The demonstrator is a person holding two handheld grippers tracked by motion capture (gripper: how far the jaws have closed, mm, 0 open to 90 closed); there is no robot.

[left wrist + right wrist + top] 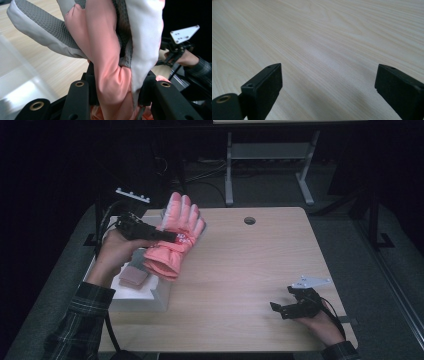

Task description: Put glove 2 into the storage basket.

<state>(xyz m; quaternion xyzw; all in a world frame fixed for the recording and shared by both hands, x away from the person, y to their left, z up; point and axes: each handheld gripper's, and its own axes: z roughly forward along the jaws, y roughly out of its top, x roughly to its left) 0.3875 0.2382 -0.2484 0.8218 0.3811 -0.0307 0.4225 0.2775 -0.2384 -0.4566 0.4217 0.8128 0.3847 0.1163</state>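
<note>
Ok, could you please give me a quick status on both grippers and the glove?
Left gripper shut on pink glove, held above the table. Right gripper open, low over bare wood. White box under the glove.

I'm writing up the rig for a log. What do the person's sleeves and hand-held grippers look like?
Both sleeves are dark plaid. Each hand-held gripper is black with two blocky jaws: the left trails a black cable, the right carries a grey three-cornered plate.

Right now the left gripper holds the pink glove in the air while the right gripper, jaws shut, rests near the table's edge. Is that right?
Not quite: the right gripper has its jaws wide open, as the right gripper view shows. The left gripper does hold the pink glove in the air.
</note>
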